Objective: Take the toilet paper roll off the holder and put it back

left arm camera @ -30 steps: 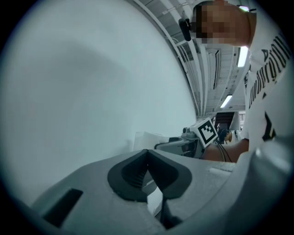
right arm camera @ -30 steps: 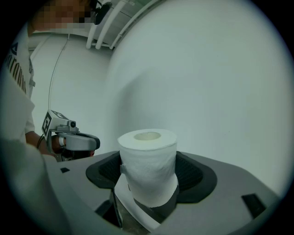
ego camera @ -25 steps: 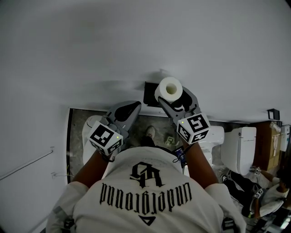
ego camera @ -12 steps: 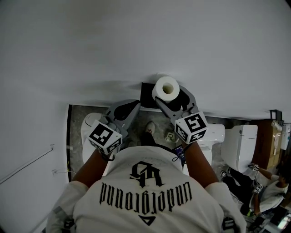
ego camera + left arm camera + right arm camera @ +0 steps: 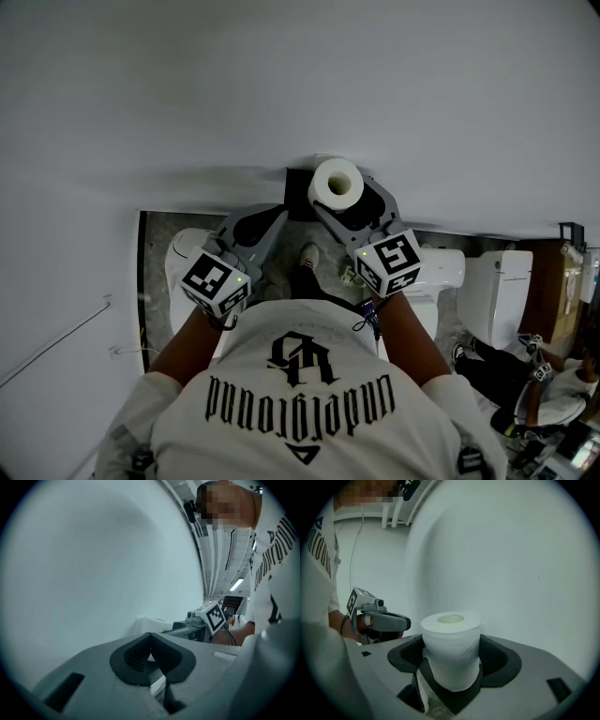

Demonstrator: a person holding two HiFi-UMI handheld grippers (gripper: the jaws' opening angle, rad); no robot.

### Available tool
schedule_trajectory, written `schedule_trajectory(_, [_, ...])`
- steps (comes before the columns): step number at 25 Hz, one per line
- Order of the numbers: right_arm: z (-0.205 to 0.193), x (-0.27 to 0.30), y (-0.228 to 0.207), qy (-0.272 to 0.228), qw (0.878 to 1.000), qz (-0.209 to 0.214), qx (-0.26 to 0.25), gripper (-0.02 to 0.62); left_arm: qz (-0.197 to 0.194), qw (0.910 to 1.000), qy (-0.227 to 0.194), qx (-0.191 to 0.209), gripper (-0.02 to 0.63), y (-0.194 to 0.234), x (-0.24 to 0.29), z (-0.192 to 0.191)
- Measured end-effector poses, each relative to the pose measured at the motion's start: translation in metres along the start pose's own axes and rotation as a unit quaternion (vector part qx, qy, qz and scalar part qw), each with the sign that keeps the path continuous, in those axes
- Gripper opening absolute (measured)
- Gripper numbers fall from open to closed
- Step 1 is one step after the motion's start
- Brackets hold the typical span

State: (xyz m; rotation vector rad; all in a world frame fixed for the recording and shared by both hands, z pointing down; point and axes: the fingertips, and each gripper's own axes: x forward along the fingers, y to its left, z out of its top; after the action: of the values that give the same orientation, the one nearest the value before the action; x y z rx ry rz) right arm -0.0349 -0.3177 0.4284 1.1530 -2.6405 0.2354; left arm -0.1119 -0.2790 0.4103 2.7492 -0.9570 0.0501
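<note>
A white toilet paper roll (image 5: 337, 183) (image 5: 451, 649) stands upright, its hollow core facing up, with my right gripper (image 5: 343, 195) (image 5: 452, 667) shut on it close to the white wall. Behind the roll in the head view shows a black holder (image 5: 298, 182), partly hidden by the roll. My left gripper (image 5: 266, 221) (image 5: 152, 667) hangs to the left of the roll, apart from it, with its jaws closed and nothing between them. In the left gripper view the roll (image 5: 149, 623) appears as a white shape beside the right gripper (image 5: 187, 629).
A white wall (image 5: 281, 84) fills the upper part of the head view. Below lie a speckled floor (image 5: 161, 246), a white toilet (image 5: 492, 300) at the right and a white fixture (image 5: 183, 267) at the left. Another person's legs (image 5: 506, 384) show at lower right.
My right gripper has carried the roll a little left and farther toward the wall and the black holder. The left gripper has stayed almost still.
</note>
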Motion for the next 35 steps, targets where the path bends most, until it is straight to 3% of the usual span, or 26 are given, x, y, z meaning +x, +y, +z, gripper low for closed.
schedule_trajectory(25, [-0.014, 0.004, 0.007, 0.004, 1.000, 0.008, -0.009, 0.321, 0.008, 1.0000, -0.003, 0.002, 0.012, 0.005, -0.003, -0.001])
schedule_trajectory(35, [-0.014, -0.006, 0.005, 0.002, 1.000, -0.021, -0.006, 0.327, 0.010, 0.9999, -0.008, 0.007, 0.012, 0.002, -0.018, 0.004])
